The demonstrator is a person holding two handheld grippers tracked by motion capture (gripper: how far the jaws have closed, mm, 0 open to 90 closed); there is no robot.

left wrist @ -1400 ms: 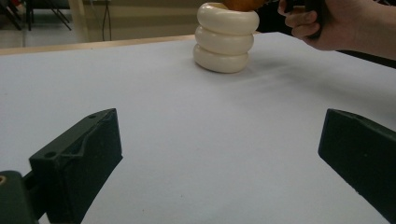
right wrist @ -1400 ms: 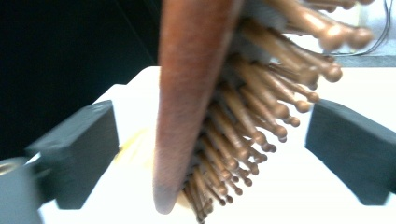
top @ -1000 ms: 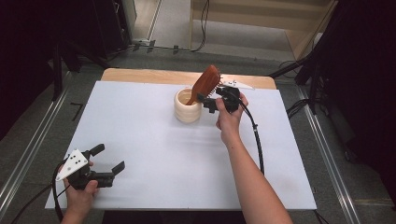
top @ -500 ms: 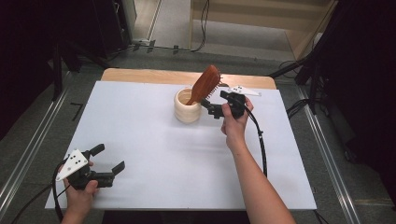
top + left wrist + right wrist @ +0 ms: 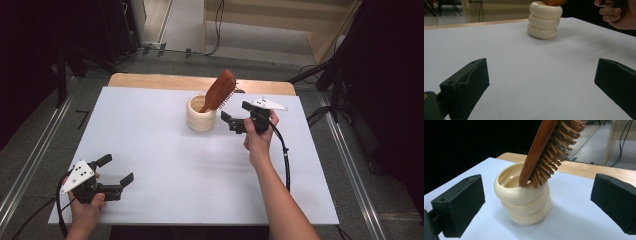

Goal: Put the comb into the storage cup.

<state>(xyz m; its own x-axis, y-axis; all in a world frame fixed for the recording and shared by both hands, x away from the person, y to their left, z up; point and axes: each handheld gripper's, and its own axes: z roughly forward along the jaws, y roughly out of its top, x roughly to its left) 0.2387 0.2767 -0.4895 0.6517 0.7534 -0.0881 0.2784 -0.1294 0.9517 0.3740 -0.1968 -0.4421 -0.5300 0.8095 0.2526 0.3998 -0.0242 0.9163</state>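
1. Wooden hairbrush (image 5: 220,90) stands handle-down in a cream ribbed cup (image 5: 201,114) mid-table, leaning on the rim
2. Right gripper (image 5: 236,118) wide, beside the cup; left gripper (image 5: 116,175) wide, well apart
3. Brush looks stiff and light: grip the head's edges; the cup may tip

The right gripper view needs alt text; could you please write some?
A wooden hairbrush stands tilted, handle down, in a cream ribbed cup on a white table. The right gripper faces the cup, its black jaws wide open either side.
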